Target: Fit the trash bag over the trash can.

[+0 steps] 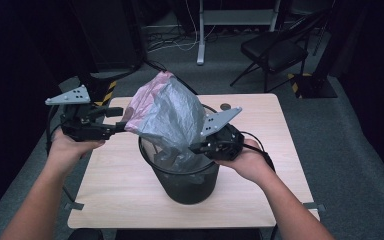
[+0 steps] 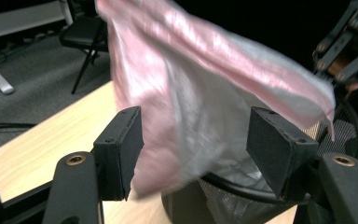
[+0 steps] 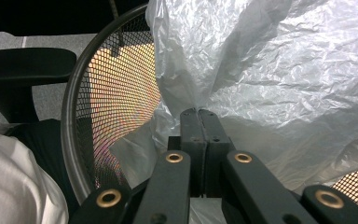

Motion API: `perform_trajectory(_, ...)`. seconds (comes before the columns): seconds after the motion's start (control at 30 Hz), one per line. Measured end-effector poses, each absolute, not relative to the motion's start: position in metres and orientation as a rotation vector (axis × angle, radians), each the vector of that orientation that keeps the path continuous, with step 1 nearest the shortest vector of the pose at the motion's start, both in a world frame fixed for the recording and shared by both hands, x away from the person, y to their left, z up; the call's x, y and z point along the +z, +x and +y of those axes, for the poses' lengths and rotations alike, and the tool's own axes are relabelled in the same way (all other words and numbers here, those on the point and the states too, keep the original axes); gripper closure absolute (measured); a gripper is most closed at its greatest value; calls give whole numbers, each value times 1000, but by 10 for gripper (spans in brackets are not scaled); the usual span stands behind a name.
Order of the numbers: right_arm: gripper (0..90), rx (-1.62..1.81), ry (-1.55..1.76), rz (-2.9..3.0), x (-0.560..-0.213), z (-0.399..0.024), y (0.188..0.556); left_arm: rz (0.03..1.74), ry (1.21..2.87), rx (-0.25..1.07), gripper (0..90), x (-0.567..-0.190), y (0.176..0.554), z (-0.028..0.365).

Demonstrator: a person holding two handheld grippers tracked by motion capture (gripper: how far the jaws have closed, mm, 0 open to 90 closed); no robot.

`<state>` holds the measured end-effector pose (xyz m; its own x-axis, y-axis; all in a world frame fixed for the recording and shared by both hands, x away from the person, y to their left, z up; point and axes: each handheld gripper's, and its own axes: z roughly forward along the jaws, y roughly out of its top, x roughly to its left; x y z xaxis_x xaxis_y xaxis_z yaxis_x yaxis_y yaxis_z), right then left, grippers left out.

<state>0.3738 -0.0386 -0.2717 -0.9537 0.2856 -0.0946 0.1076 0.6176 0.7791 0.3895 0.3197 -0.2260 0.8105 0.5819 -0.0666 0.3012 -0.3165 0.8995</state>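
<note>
1. Bag [image 1: 172,112] is thin plastic film: light, limp and slippery, I judge. It billows above the bin [image 1: 187,182], its lower part hanging inside the rim.
2. Bin is stiff mesh, under and between my two claws on the table [image 1: 115,190].
3. Right claw [image 3: 198,114] is clamped on a fold of film just ahead of its tips.
4. Left claw [image 2: 196,140] stands apart, the bag's edge beyond its pads, untouched. I'd take the edge there.
</note>
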Motion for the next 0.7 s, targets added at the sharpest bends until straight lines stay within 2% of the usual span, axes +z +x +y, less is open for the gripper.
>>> perform_trajectory(0.17, 895, 1243, 326, 2637, -272, -36, 373, 677, 1915, 364, 351, -205, 390, 316)
perform_trajectory(0.33, 895, 1242, 321, 2638, -272, -35, 373, 673, 1912, 360, 348, -198, 392, 309)
perform_trajectory(0.7, 895, 1246, 308, 2636, -273, -34, 371, 685, 2007, 310, 302, -223, 410, 274)
